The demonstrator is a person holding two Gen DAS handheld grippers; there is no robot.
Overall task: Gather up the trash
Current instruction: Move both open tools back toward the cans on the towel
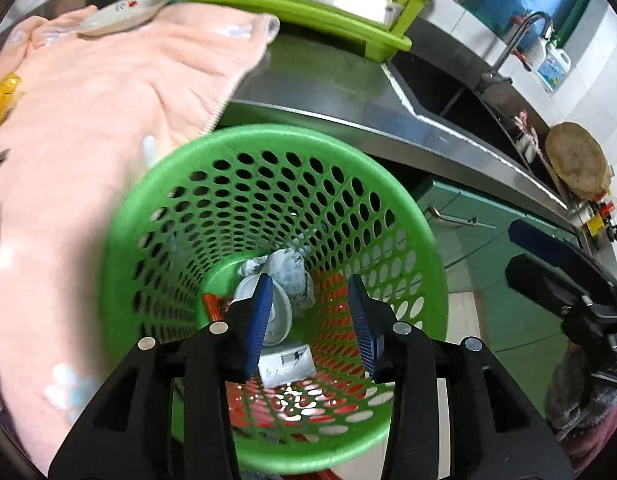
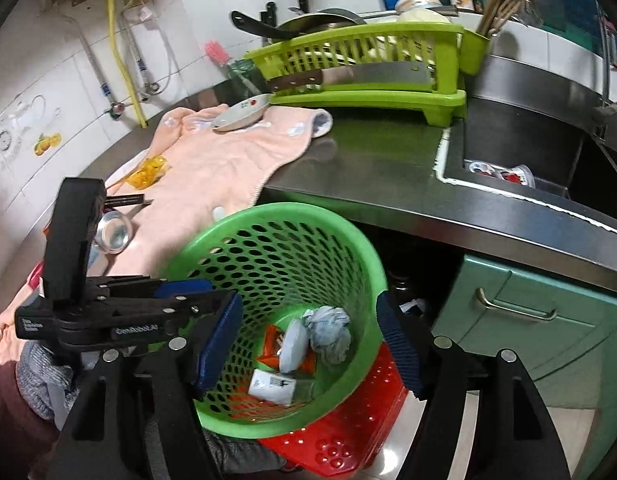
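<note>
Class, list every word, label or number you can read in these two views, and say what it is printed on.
"GenRobot.AI": white lettering on the side of the left gripper, right wrist view.
Label on the white packet in the green basket: too small to read.
Detergent bottle label by the tap: blurred.
Sticker on the gripper's rear: blurred.

Bright, even light; fisheye edges warped, blurred

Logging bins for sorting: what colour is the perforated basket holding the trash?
Green, the basket; clearest in the right wrist view.
</note>
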